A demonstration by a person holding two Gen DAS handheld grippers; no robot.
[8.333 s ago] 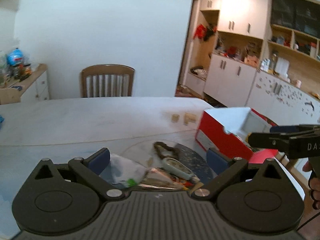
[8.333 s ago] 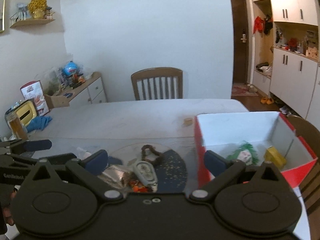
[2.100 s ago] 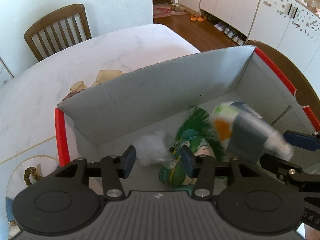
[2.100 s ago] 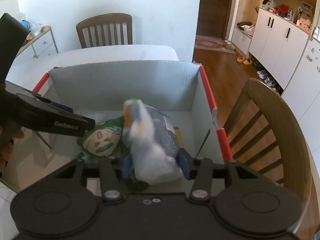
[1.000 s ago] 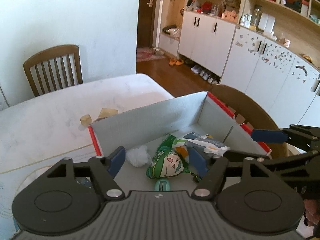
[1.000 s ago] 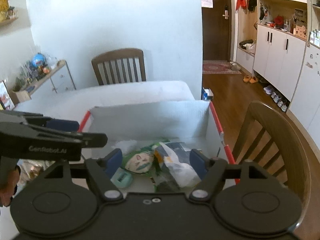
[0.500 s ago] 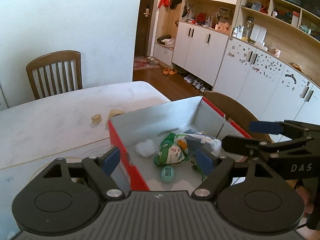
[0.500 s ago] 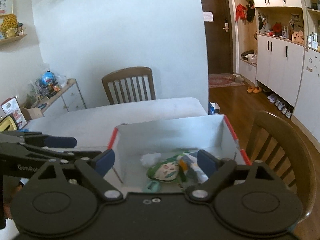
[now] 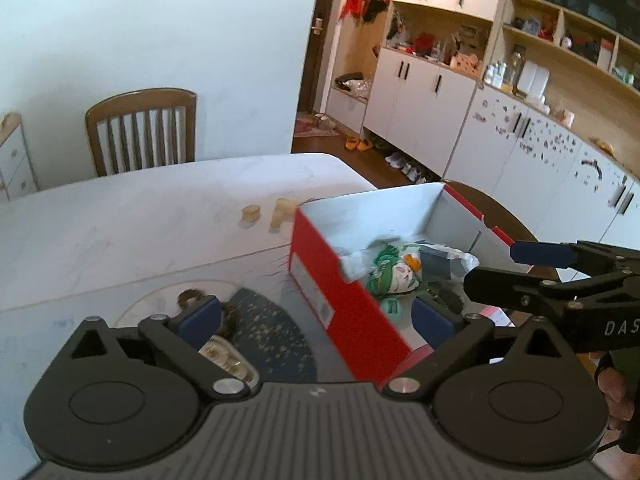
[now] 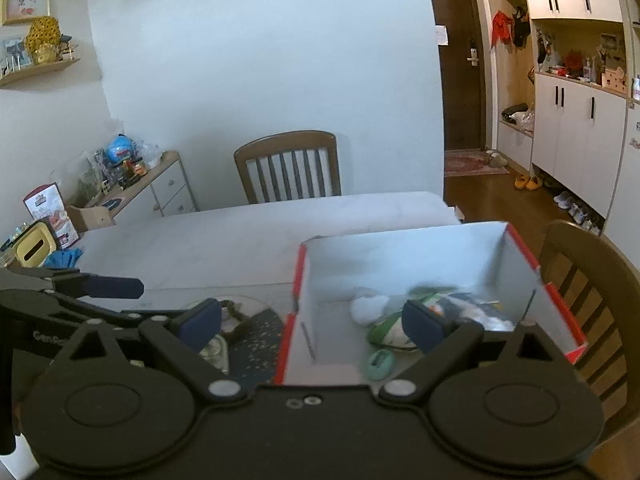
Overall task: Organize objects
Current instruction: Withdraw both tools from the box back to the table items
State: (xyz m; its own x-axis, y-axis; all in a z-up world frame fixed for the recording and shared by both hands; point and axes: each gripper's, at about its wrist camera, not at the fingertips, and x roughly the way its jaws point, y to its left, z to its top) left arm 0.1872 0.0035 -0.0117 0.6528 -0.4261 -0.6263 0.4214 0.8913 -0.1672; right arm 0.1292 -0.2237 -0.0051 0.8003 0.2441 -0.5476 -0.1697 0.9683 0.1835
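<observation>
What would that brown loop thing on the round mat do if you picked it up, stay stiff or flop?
The brown loop lies in a loose, uneven ring on the round mat, so it probably droops. It looks thin, so likely light. Its bumpy surface may give pads some grip.

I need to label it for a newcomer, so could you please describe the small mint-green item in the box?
Find the red box at the table's right end. On its white floor, nearest the front, lies the mint-green oval, just before the green-haired doll. It is the smallest, smoothest piece there.
</observation>
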